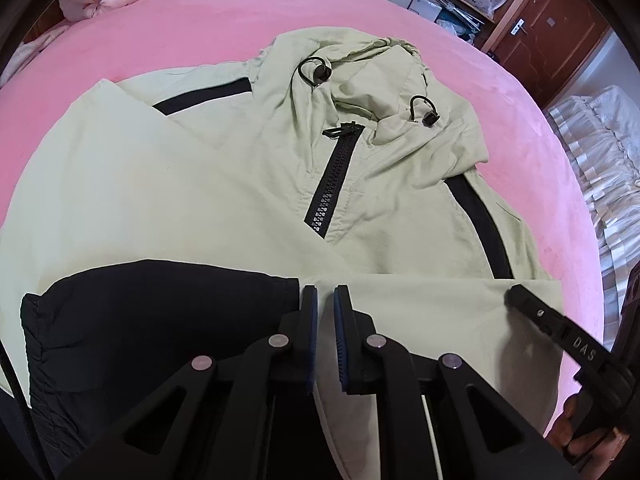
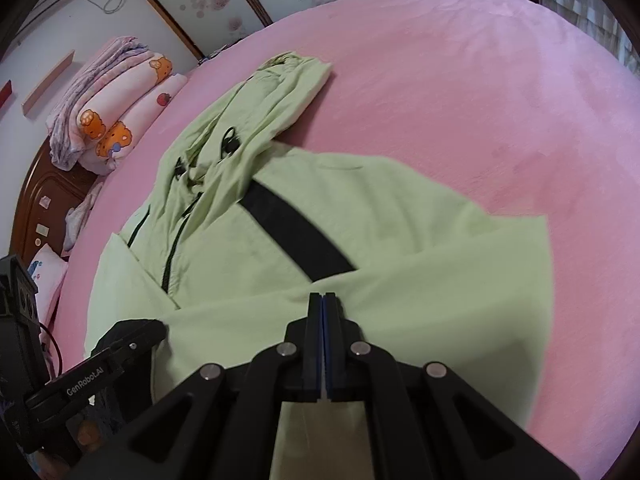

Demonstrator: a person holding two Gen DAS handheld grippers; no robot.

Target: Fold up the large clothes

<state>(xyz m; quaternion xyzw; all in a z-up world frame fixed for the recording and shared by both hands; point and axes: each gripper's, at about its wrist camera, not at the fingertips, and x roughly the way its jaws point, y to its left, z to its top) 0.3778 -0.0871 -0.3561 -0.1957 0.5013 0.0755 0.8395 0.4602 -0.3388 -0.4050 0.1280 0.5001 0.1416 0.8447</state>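
The pale green jacket [image 1: 248, 184] lies across the pink bed [image 1: 192, 28], mid-frame. Both the left tongs [image 1: 326, 300] and the right tongs [image 2: 323, 300] pinch its lower edge, apparently to carry that edge toward the hood [image 1: 352, 76].

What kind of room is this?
Most likely a bedroom. The green hooded jacket lies on a wide bed with a pink sheet, rolled cartoon-print quilts are stacked at its head by a wooden headboard, and a wooden door stands behind.

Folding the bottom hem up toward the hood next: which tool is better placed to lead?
Neither clearly: left tool and right tool both pinch the jacket hem; move them together.
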